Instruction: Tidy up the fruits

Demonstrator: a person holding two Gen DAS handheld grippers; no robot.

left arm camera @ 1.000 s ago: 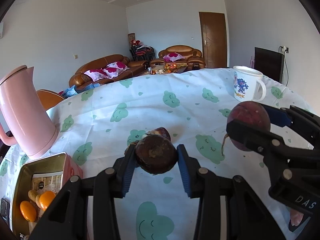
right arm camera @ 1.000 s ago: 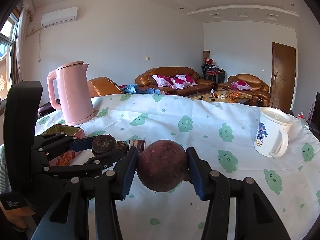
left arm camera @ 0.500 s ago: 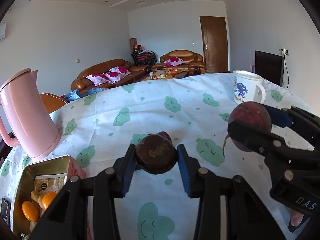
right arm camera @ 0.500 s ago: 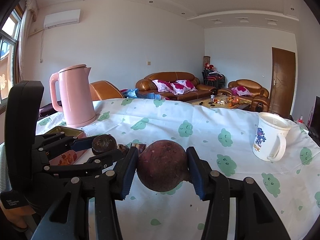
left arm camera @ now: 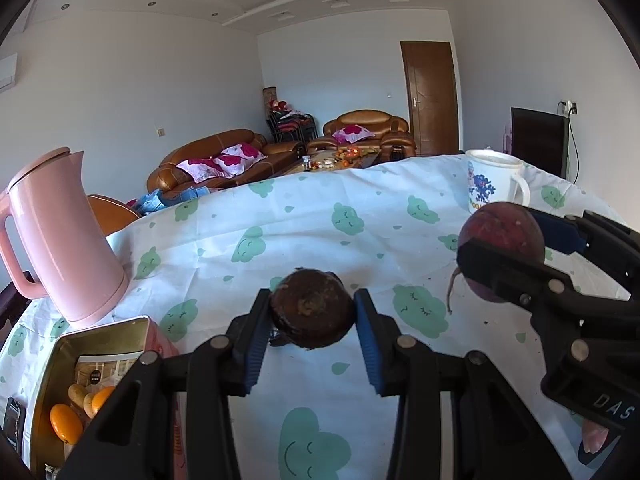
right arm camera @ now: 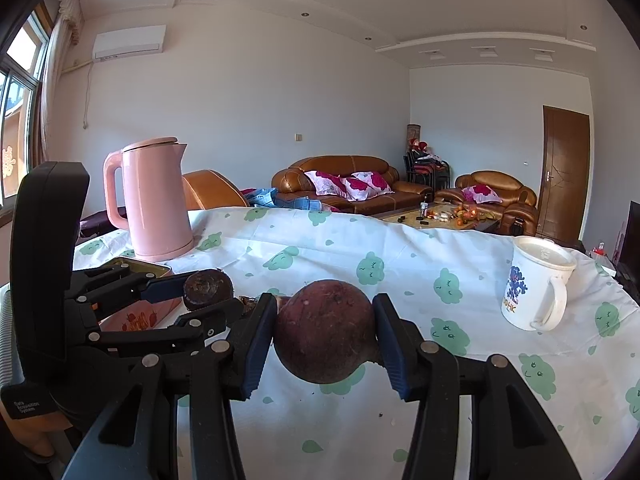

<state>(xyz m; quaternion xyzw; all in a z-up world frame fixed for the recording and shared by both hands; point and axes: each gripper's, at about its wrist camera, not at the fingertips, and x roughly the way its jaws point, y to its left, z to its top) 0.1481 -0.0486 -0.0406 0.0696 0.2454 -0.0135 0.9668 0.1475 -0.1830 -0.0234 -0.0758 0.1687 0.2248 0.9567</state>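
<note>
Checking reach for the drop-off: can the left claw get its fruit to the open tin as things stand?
Probably yes: the left claw grips the dark fruit, and the open tin lies beside it, nothing between.

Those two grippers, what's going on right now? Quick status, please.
Left gripper shut on small dark fruit. Right gripper shut on larger reddish fruit. Both above the tablecloth. Open tin at left, path unobstructed.

Two dark round fruits (left arm camera: 312,314) (right arm camera: 325,332) – two oranges (left arm camera: 66,422), one pink kettle (left arm camera: 60,236), one mug (right arm camera: 536,284), one tin (left arm camera: 52,376).
</note>
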